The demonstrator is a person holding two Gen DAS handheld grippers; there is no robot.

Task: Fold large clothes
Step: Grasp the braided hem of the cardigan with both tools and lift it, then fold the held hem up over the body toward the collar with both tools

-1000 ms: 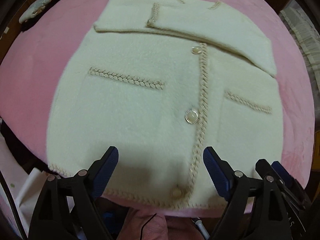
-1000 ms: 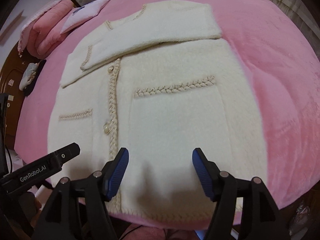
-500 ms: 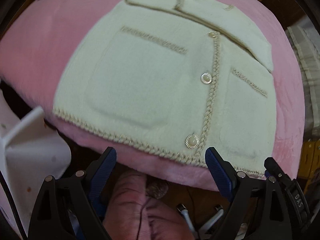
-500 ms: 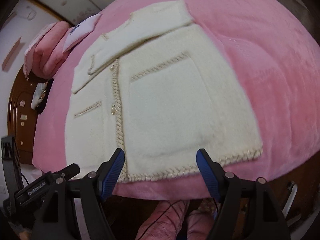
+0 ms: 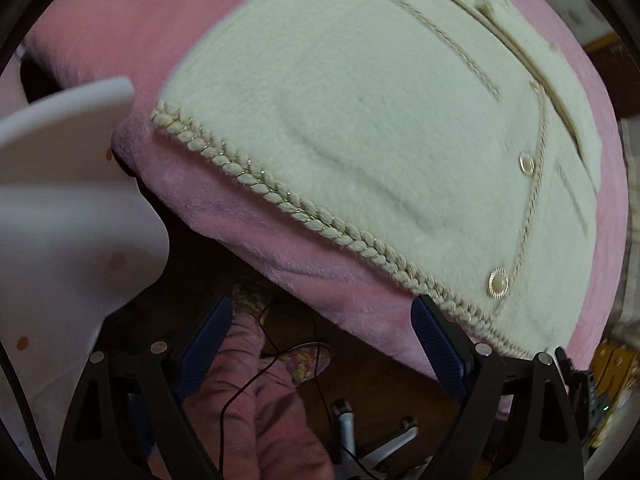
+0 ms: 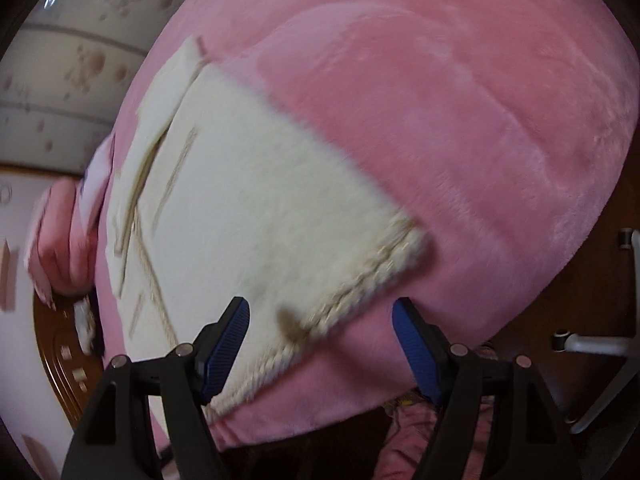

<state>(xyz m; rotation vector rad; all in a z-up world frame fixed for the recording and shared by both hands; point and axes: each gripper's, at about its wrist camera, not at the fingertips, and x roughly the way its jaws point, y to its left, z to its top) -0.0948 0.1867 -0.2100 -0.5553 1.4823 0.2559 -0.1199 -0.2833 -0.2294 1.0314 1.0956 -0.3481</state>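
A cream fuzzy cardigan (image 5: 380, 112) with braided trim and gold-rimmed buttons lies flat on a pink plush blanket (image 5: 280, 236), sleeves folded across the chest. Its braided hem (image 5: 320, 228) runs along the blanket's near edge. My left gripper (image 5: 320, 344) is open and empty, below and in front of the hem near its left part. In the right wrist view the cardigan (image 6: 260, 220) shows tilted, its lower right hem corner (image 6: 400, 248) just ahead. My right gripper (image 6: 320, 340) is open and empty, close below that corner.
A white plastic object (image 5: 68, 208) stands left of the bed edge. Below are pink-clad legs (image 5: 256, 400), patterned socks and a cable. A white chair base (image 6: 592, 352) is at the right. Pink pillows (image 6: 64, 248) and a wooden headboard lie far left.
Both grippers have dropped and pulled back toward the bed's near edge, tilting outward. The hem now fills the near view. Both stay open; the cardigan has not moved.
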